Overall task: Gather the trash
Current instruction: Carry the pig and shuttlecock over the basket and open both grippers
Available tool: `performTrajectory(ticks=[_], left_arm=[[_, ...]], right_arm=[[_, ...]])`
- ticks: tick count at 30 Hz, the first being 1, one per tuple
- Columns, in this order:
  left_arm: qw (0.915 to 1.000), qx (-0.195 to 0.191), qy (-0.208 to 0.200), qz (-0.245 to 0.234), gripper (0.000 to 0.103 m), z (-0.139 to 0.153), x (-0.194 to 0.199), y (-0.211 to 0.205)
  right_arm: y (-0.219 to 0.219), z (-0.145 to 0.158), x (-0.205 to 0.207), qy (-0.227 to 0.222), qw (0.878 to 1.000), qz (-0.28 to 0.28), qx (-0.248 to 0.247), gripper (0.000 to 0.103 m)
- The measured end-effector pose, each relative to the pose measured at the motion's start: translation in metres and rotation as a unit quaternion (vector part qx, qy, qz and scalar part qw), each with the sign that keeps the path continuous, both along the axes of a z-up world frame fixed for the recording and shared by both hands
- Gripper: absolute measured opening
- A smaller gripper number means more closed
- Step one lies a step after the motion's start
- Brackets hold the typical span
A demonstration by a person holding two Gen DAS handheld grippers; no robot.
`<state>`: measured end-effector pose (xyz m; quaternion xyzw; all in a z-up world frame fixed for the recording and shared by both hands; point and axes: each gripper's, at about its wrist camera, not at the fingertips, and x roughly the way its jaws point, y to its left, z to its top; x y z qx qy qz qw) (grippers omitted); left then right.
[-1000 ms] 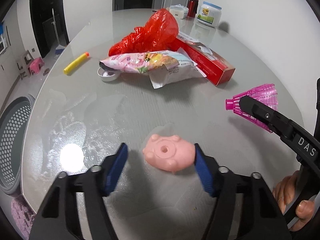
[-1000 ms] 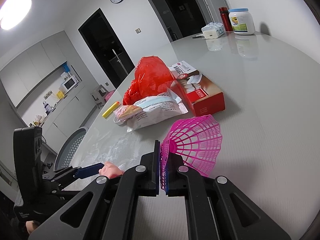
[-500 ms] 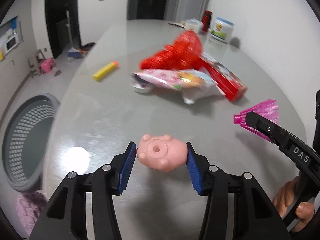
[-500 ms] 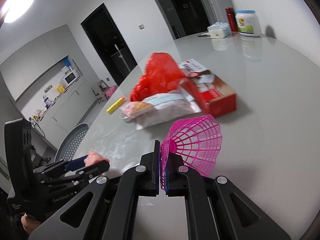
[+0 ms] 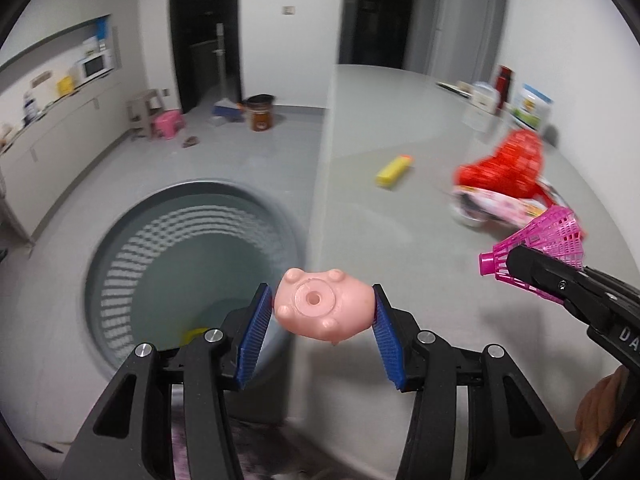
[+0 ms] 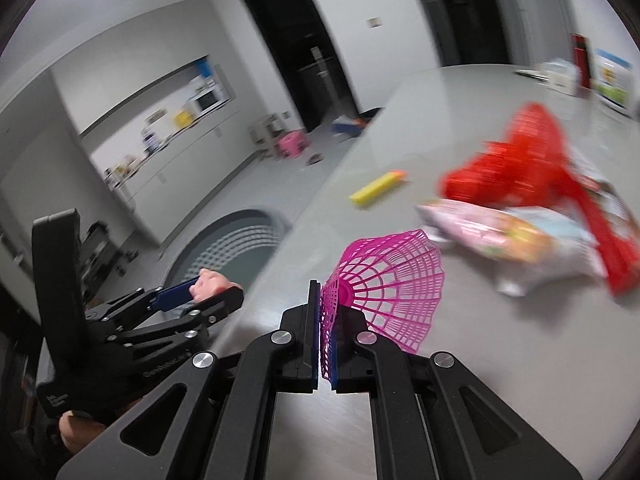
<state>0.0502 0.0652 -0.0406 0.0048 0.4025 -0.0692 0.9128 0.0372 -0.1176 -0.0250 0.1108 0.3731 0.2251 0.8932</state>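
My left gripper (image 5: 318,314) is shut on a pink rubber toy (image 5: 320,308) and holds it in the air at the table's left edge, beside the grey mesh trash basket (image 5: 132,256) on the floor. The toy also shows in the right wrist view (image 6: 210,285). My right gripper (image 6: 328,332) is shut on a magenta plastic shuttlecock (image 6: 388,284) above the table; it also shows in the left wrist view (image 5: 536,244). A yellow foam dart (image 5: 394,170), a red plastic bag (image 5: 504,168), a snack wrapper (image 6: 516,240) and a red box (image 6: 612,236) lie on the table.
The grey table (image 5: 400,120) carries a tub (image 5: 534,106), a red bottle (image 5: 503,88) and a tissue pack at its far end. A brown bucket (image 5: 261,112) and pink stool (image 5: 170,124) stand on the floor. Something yellow lies in the basket.
My left gripper closed on the pink toy, lifted it off the table and swung left to the table edge by the basket. My right gripper swung left with the shuttlecock.
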Motion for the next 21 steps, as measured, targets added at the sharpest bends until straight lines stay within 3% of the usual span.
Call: performTrajectory(ticks=[9,18,20,21], left_arm=[[0.9968,0.001,0.017,0.078,0.049,-0.017,0.019,0.084],[0.9941,-0.002,0.033,0.103,0.05,-0.031,0.025,0.119],[0.9935,-0.004,0.036,0.108,0.05,-0.033,0.025,0.126],[0.9932,-0.005,0.037,0.11,0.05,-0.034,0.024,0.128]], right_arm=[[0.1,-0.002,0.049,0.022,0.995,0.097,-0.022,0.004],[0.156,-0.014,0.082,0.05,0.988,0.143,-0.034,0.004],[0.158,-0.018,0.083,0.055,0.987,0.148,-0.04,0.008],[0.16,-0.02,0.084,0.059,0.986,0.151,-0.042,0.017]])
